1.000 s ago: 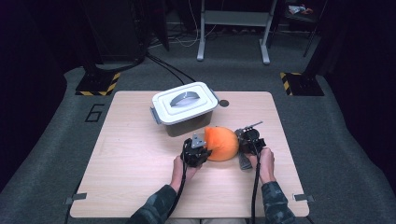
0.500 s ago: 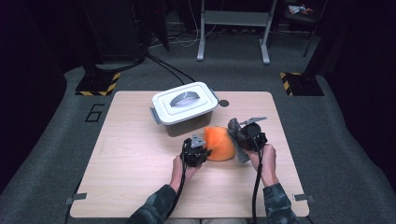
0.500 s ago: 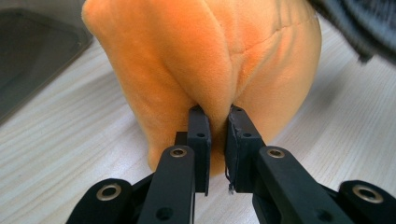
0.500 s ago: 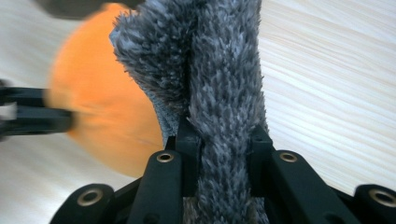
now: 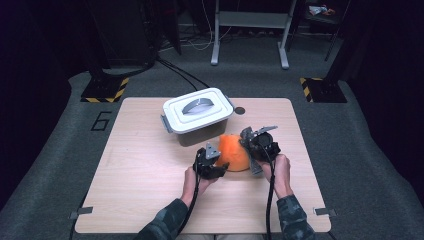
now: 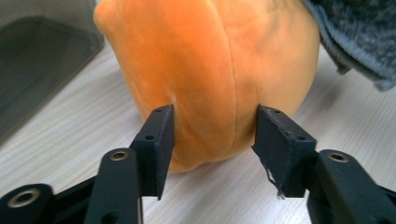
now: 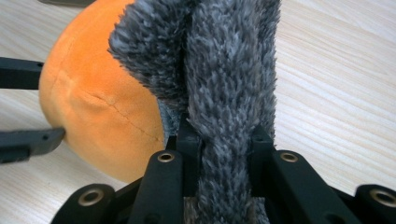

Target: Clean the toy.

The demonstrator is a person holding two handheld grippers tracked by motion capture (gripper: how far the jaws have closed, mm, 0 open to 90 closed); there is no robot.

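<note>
my left tongs (image 6: 212,133) sit with their jaws parted about the width of the orange plush toy's (image 6: 210,70) lower bulge, one jaw against each flank of it; the left jaw dents the fabric a little beside a seam, so they look to be pinching the toy's body lightly. my right tongs (image 7: 219,161) are closed tight on a grey furry part (image 7: 219,79) of the same toy, the fur squeezed into a narrow band between the two jaws and spreading wider above them. in the right gripper view the orange body (image 7: 100,112) bulges out to the left of that grey fur, and the black jaws of my other tongs show at the left edge, touching it. from the high view the plush toy (image 5: 234,151) rests on the worktop (image 5: 140,190) right between my two hands, left tongs (image 5: 216,161) on its near left side and right tongs (image 5: 250,150) on its right side. just behind the toy, nearly touching it, stands a white lidded storage box (image 5: 197,115) with a grey handle (image 5: 196,105) set in the lid. a small dark round mark (image 5: 240,110) lies on the worktop just right of the box.
</note>
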